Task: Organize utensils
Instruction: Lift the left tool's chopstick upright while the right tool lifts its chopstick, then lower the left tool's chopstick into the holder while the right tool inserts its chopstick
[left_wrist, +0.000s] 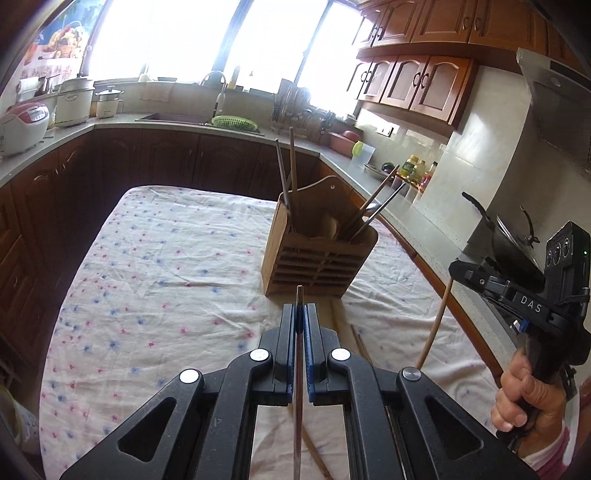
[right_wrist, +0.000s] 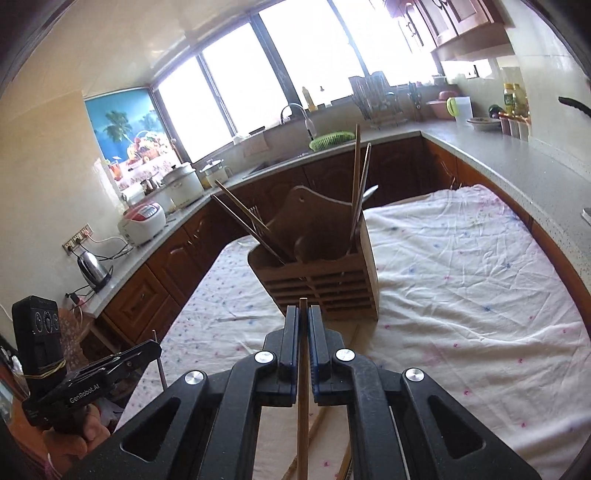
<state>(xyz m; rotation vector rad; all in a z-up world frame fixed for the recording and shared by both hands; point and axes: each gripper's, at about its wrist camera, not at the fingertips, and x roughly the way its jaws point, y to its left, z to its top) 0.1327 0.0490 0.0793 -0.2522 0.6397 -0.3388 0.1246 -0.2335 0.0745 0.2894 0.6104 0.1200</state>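
A slatted wooden utensil holder (left_wrist: 317, 254) stands on the table with its flowered cloth (left_wrist: 155, 280); chopsticks and a spoon lean in it. It also shows in the right wrist view (right_wrist: 321, 273). My left gripper (left_wrist: 300, 310) is shut on a metal chopstick (left_wrist: 298, 369), held upright just in front of the holder. My right gripper (right_wrist: 303, 314) is shut on a wooden chopstick (right_wrist: 303, 387), also just short of the holder. The right gripper also shows at the right of the left wrist view (left_wrist: 458, 267), with its wooden chopstick (left_wrist: 434, 328) hanging below it.
Loose wooden chopsticks (left_wrist: 360, 345) lie on the cloth below my grippers. Kitchen counters (right_wrist: 517, 162) run around the table, with a sink, a green basket (right_wrist: 330, 140), rice cookers (left_wrist: 22, 125), a wok (left_wrist: 506, 236) and bottles.
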